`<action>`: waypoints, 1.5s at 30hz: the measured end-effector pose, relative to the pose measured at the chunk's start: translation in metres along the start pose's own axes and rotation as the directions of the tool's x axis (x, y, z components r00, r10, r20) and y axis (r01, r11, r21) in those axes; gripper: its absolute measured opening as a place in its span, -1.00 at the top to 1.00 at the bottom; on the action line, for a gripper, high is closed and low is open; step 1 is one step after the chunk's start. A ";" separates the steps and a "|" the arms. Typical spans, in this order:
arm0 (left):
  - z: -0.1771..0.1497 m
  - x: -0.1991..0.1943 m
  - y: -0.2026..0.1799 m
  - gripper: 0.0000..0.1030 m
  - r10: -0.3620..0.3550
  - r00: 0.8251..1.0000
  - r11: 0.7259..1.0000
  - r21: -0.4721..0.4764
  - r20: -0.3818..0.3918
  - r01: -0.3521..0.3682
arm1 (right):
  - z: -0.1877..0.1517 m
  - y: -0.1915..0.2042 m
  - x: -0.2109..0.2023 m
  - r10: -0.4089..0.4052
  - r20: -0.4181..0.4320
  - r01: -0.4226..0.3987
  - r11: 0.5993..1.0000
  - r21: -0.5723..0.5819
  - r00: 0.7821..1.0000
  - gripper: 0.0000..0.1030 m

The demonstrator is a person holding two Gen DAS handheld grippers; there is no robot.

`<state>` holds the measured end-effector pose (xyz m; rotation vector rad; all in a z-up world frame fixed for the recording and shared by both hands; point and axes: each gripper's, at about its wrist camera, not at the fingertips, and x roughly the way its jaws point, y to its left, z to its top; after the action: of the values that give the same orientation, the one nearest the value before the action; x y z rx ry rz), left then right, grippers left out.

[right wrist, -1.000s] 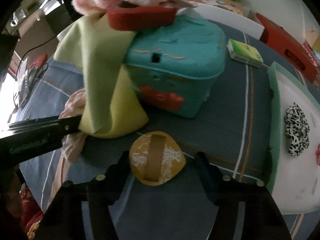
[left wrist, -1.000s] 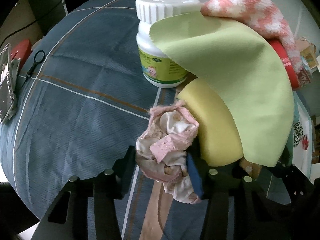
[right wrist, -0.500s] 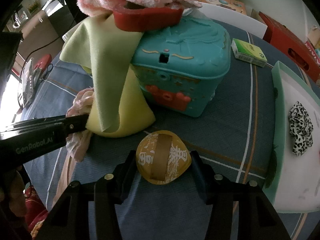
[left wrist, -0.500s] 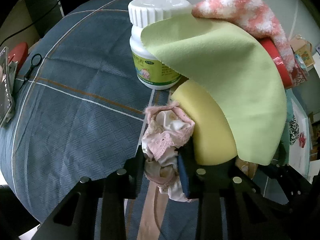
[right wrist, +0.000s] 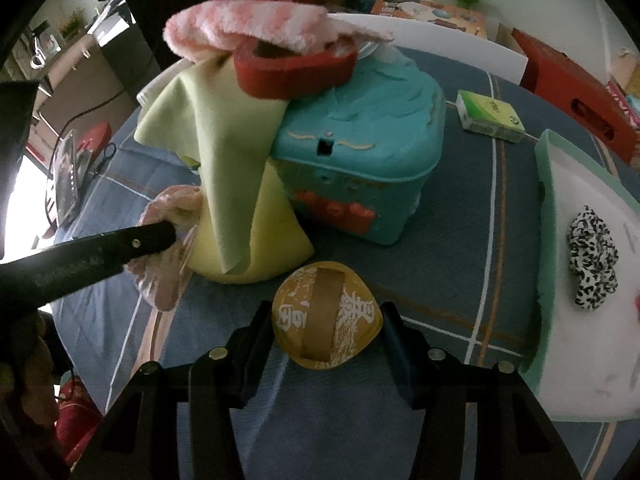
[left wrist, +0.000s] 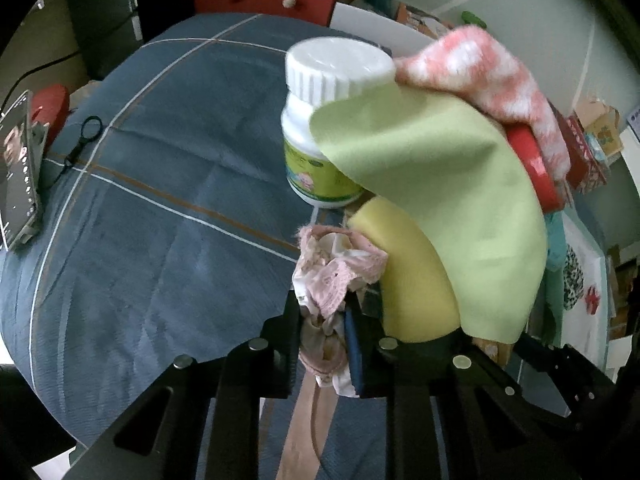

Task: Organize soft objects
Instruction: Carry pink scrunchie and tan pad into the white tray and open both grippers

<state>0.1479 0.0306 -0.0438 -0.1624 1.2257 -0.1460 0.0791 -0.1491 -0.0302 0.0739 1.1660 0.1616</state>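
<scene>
My left gripper (left wrist: 322,320) is shut on a crumpled pink lace cloth (left wrist: 336,268), which sits beside a yellow sponge (left wrist: 412,276). A light green cloth (left wrist: 440,184) drapes over the sponge, with a fuzzy pink-and-white sock (left wrist: 488,76) above it. In the right wrist view the left gripper's finger (right wrist: 120,246) presses the pink cloth (right wrist: 168,256) against the sponge (right wrist: 276,240). My right gripper (right wrist: 326,320) has its jaws close on both sides of a round yellow pad (right wrist: 326,316) lying on the blue tablecloth. A leopard-print scrunchie (right wrist: 592,256) lies on the white tray (right wrist: 544,216).
A teal plastic box (right wrist: 360,160) carries a red tape roll (right wrist: 292,64), the sock and the green cloth. A white-capped bottle (left wrist: 324,120) stands behind the sponge. A phone on a stand (left wrist: 18,172) is at the far left. A green packet (right wrist: 490,116) lies behind the box.
The left gripper's jaws have closed on the pink lace cloth. The right gripper has moved forward so its jaws now flank the yellow pad more closely.
</scene>
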 end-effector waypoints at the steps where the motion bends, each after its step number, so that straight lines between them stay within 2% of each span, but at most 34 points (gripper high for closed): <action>1: 0.000 -0.002 0.002 0.60 0.003 1.000 1.000 -0.006 0.004 -0.003 | 0.000 -0.002 -0.002 0.000 0.002 0.000 1.000 0.004 1.000 -0.08; 22: -0.013 -0.061 0.012 0.61 0.054 0.988 0.998 -0.032 0.145 -0.050 | 0.001 -0.032 -0.039 -0.067 0.088 0.059 0.993 0.099 0.994 -0.07; 36: -0.002 -0.107 0.015 0.61 0.056 0.956 0.998 -0.032 0.288 -0.049 | 0.005 -0.059 -0.066 -0.140 0.152 0.114 0.980 0.165 0.978 -0.07; 40: -0.003 -0.118 0.008 0.61 0.048 0.946 0.999 -0.016 0.319 -0.046 | 0.006 -0.068 -0.069 -0.155 0.161 0.124 0.975 0.186 0.975 -0.07; 45: -0.002 -0.123 -0.010 0.61 0.022 0.943 0.999 0.028 0.332 -0.033 | 0.005 -0.079 -0.073 -0.165 0.173 0.126 0.968 0.216 0.971 -0.07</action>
<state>0.1051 0.0447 0.0713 -0.1351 0.8879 -0.1092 0.0620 -0.2385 0.0273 0.1796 0.9902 -0.0945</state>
